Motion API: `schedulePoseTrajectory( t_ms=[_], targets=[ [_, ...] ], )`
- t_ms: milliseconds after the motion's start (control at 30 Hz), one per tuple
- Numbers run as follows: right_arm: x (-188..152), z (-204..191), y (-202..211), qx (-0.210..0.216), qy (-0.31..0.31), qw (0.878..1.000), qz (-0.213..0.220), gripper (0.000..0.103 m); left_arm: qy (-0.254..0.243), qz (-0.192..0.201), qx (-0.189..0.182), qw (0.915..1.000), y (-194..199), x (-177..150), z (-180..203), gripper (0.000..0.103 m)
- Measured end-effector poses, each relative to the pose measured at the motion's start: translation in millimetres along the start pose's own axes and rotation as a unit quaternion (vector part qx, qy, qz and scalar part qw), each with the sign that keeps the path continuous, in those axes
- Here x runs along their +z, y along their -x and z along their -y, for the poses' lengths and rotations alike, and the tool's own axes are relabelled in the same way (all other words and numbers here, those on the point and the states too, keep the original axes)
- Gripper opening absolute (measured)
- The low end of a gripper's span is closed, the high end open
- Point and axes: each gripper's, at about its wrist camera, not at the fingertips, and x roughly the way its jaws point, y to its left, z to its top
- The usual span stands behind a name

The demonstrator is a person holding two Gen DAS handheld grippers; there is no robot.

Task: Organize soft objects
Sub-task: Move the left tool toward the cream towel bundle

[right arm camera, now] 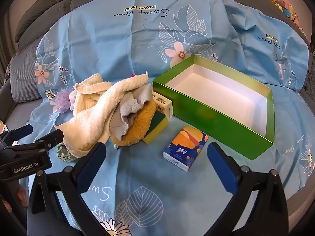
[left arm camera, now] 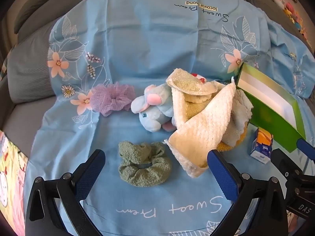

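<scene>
A green scrunchie lies just ahead of my open, empty left gripper. Behind it are a purple scrunchie, a blue plush elephant and a heap of cream towels over a yellow cloth. An open green box with a white inside stands to the right. My right gripper is open and empty, with a tissue pack between and just beyond its fingers. A yellow-green sponge and a small carton sit between heap and box.
Everything lies on a light blue floral sheet spread over a grey sofa. The left gripper also shows at the left in the right wrist view. Colourful plush toys sit far back right.
</scene>
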Motion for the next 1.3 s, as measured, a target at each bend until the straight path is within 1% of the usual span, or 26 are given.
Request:
schedulePoseTrajectory(
  t_ms=[167, 433, 500, 667, 1300],
  targets=[
    [1.6, 1.5, -0.1, -0.002, 0.003, 1.0, -0.001, 0.102, 0.003, 0.002, -0.006, 1.0, 0.3, -0.2, -0.4, 0.103],
    [-0.9, -5.0, -1.9, -0.004, 0.005, 1.0, 0.003, 0.102, 0.007, -0.011, -0.02, 0.9997, -2.1, 0.4, 1.5, 0.103],
    [-0.6, -4.1, -2.0, -0.003, 0.006, 1.0, 0.003, 0.102, 0.007, -0.016, -0.018, 0.9997, -3.2, 0.3, 3.9, 0.103],
    [-0.2, -4.1, -2.6, -0.002, 0.006, 1.0, 0.002, 0.102, 0.02, -0.023, -0.031, 0.999, -7.3, -4.3, -4.0, 0.103],
    [-0.4, -1.4, -1.2, 0.0, 0.0, 1.0, 0.002, 0.102, 0.022, -0.029, -0.032, 0.9988, -8.4, -4.9, -4.9, 0.103]
  ],
)
